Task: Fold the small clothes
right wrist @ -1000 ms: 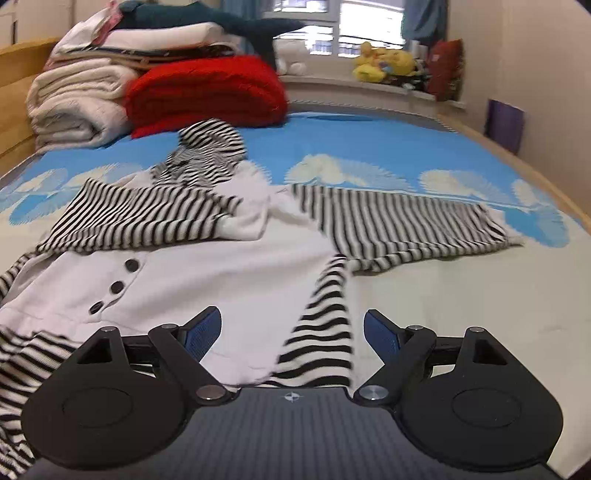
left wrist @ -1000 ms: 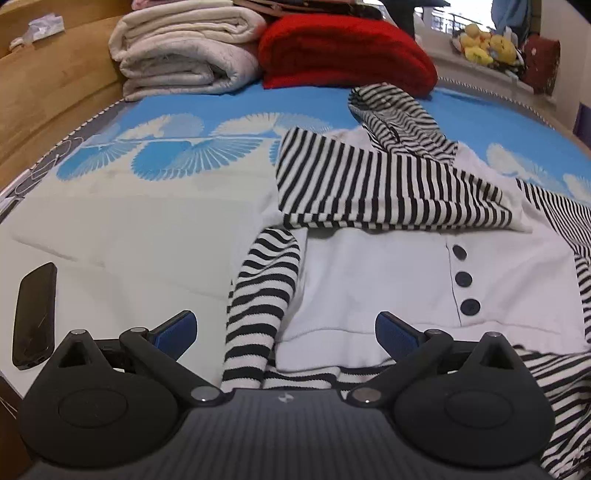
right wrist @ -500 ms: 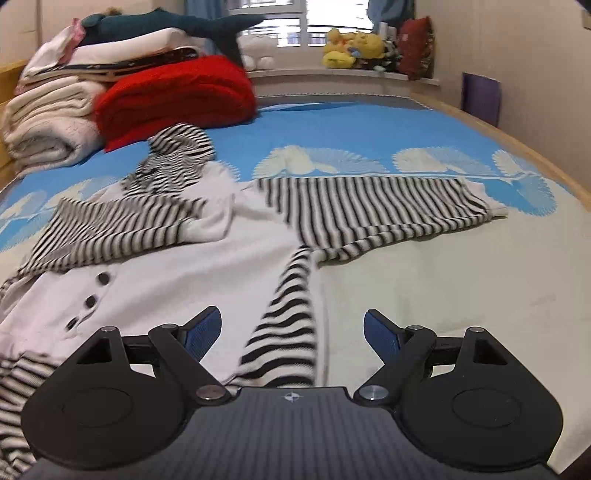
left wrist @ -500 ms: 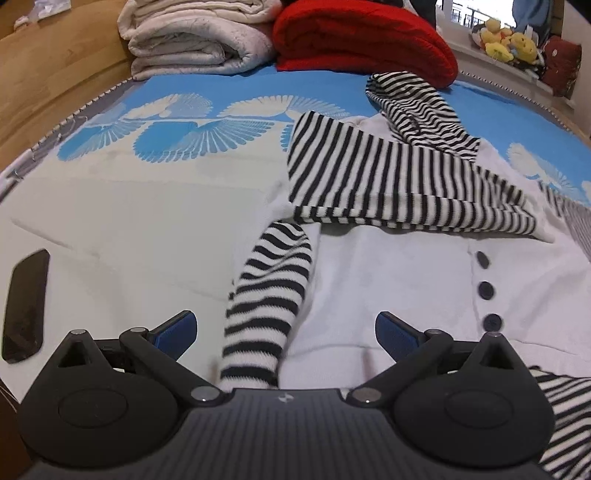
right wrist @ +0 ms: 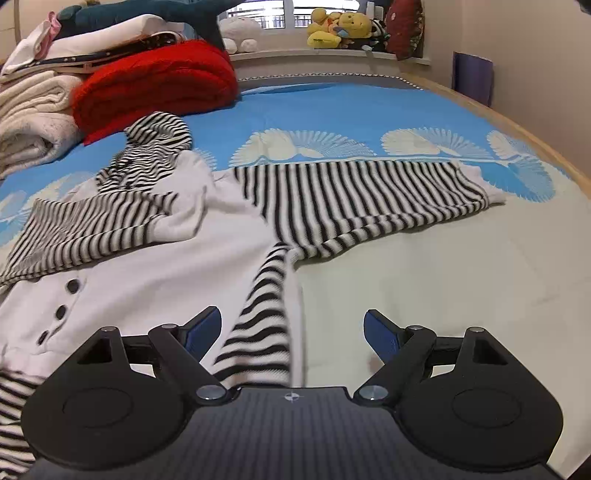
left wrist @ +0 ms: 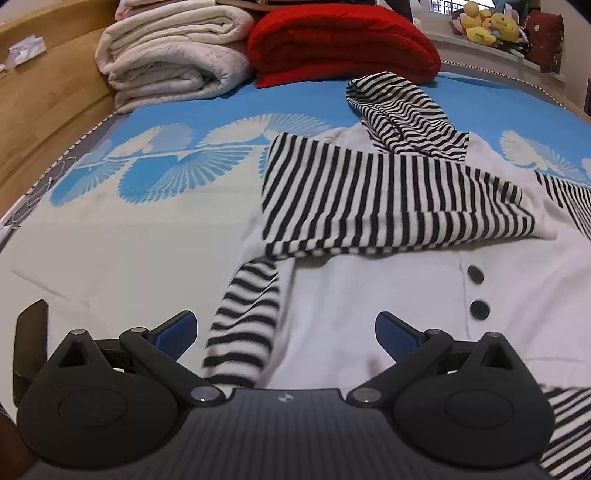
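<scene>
Both grippers have dropped closer to the hoodie, left gripper and right gripper spread wide, each framing a striped side panel at 12 o'clock, ready to pinch.

Hidden and cropped parts of the bed scene

In the left wrist view the gripper body covers the striped strip's lower end and part of a dark flat object at the left edge, too hidden to identify. The hooded top runs past the right edge. In the right wrist view the striped strip is motion-blurred, and the plush toys are too small to tell apart.
</scene>
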`<action>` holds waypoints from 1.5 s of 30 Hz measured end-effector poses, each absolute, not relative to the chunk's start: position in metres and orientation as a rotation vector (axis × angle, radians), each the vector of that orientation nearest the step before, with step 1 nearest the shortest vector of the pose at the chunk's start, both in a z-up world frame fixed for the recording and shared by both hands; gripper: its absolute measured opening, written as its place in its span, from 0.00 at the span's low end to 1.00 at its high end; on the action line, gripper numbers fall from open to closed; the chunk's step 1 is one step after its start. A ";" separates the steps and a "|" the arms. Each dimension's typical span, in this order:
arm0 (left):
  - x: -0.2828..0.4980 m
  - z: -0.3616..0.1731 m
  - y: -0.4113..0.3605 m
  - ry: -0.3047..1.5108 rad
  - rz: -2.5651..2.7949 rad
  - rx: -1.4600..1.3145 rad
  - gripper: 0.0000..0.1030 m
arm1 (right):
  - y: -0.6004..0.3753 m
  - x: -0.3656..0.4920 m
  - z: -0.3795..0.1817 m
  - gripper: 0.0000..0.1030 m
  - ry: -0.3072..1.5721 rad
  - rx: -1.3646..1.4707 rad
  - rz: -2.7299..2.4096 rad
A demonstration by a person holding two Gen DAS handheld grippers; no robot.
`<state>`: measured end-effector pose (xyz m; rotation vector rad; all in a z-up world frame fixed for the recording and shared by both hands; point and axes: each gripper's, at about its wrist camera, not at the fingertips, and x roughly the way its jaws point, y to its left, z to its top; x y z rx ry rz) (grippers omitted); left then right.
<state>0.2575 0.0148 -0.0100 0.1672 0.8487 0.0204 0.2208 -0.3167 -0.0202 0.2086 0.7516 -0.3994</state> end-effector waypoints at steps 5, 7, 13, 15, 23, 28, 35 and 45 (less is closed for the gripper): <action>0.274 -0.016 0.000 0.842 0.008 0.209 1.00 | -0.357 0.236 -0.020 0.83 0.727 0.288 -0.525; 0.280 -0.021 -0.003 0.841 0.005 0.221 1.00 | -0.375 0.242 -0.025 0.83 0.736 0.320 -0.575; 0.295 -0.039 -0.008 0.883 0.012 0.224 1.00 | -0.441 0.262 -0.045 0.83 0.729 0.414 -0.739; 0.297 -0.044 -0.011 0.903 -0.001 0.230 1.00 | -0.458 0.272 -0.057 0.83 0.757 0.403 -0.798; 0.299 -0.057 -0.024 0.928 -0.030 0.265 1.00 | -0.512 0.311 -0.082 0.89 0.743 0.506 -0.911; 0.300 -0.062 -0.030 0.939 -0.041 0.285 1.00 | -0.526 0.332 -0.087 0.85 0.670 0.512 -0.970; 0.306 -0.061 -0.022 0.975 -0.010 0.241 1.00 | -0.558 0.324 -0.080 0.76 0.541 0.746 -0.981; 0.317 -0.030 0.008 0.920 0.122 0.110 1.00 | -0.416 0.389 -0.003 0.03 0.477 0.041 -0.672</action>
